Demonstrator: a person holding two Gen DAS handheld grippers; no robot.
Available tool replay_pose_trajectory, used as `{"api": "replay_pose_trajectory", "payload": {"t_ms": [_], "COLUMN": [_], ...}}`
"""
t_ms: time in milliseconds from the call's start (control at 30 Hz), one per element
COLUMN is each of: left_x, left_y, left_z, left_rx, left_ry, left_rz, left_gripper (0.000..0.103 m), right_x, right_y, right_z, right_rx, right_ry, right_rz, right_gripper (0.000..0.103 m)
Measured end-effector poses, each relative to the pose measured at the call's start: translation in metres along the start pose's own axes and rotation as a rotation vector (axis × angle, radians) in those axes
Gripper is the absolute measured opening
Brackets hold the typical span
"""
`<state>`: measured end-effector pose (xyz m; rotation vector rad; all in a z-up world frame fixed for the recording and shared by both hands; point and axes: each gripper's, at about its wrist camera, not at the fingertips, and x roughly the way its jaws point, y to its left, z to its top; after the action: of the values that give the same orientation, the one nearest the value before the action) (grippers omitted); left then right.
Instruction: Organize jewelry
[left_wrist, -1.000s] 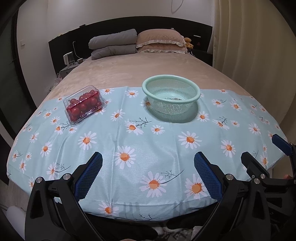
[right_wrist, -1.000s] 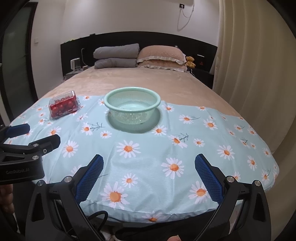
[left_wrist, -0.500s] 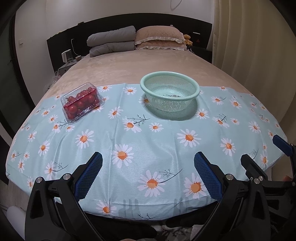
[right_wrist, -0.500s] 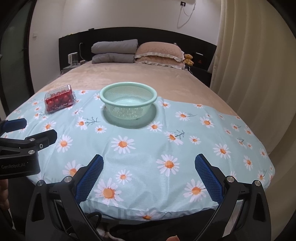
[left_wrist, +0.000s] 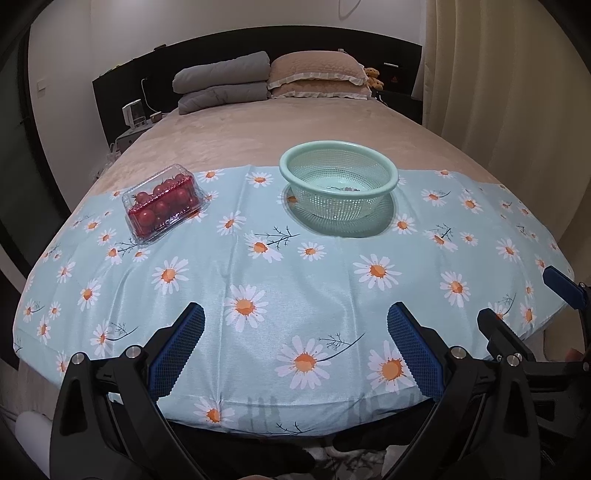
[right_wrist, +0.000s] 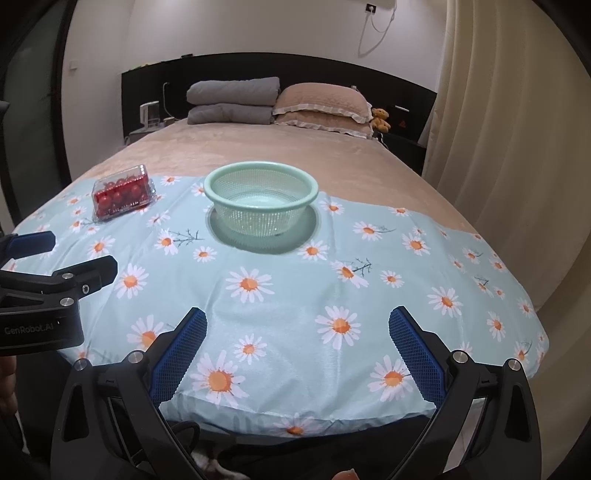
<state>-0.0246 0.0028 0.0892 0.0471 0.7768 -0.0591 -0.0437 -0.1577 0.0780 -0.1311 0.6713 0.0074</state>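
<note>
A mint-green mesh basket (left_wrist: 338, 179) stands on the daisy-print cloth (left_wrist: 295, 280) on the bed; it also shows in the right wrist view (right_wrist: 260, 199). A small dark item lies at its bottom (left_wrist: 347, 189), too small to identify. A clear box of cherry tomatoes (left_wrist: 162, 203) sits to the basket's left, also seen in the right wrist view (right_wrist: 122, 192). My left gripper (left_wrist: 295, 350) is open and empty above the cloth's near edge. My right gripper (right_wrist: 297, 350) is open and empty beside it. No jewelry is clearly visible.
Grey folded blankets (left_wrist: 223, 83) and beige pillows (left_wrist: 317, 74) lie at the headboard. A small teddy bear (right_wrist: 380, 119) sits at the right of the pillows. Curtains (right_wrist: 509, 147) hang on the right. A nightstand with a white appliance (left_wrist: 132, 114) stands at the left.
Both grippers have risen and tilted slightly, so the basket and tomato box sit a little lower in view. Both grippers remain open and empty.
</note>
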Motion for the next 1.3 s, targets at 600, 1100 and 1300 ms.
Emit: {"api": "replay_pose_trajectory", "payload": {"t_ms": [600,1100,1300], "left_x": [-0.0069,-0.0073,-0.0047], "left_y": [-0.0015,-0.0009,0.0048], "left_z": [-0.0016,-0.0024,-0.0049], "left_rx": [0.002,0.0,-0.021], "left_ry": [-0.003,-0.004,0.019], "left_rz": [0.014,0.017,0.034], "left_gripper": [0.097,0.097,0.097], "right_x": [-0.0049,-0.0057,-0.0066], "right_y": [-0.0001,-0.0001,-0.0011], "right_z": [-0.0015,-0.002,-0.0036], "right_rx": [-0.001,-0.004,-0.009], "right_ry": [-0.008,-0.007,-0.004], "right_rz": [0.01,0.007,0.004], "right_gripper": [0.095,0.095,0.095]}}
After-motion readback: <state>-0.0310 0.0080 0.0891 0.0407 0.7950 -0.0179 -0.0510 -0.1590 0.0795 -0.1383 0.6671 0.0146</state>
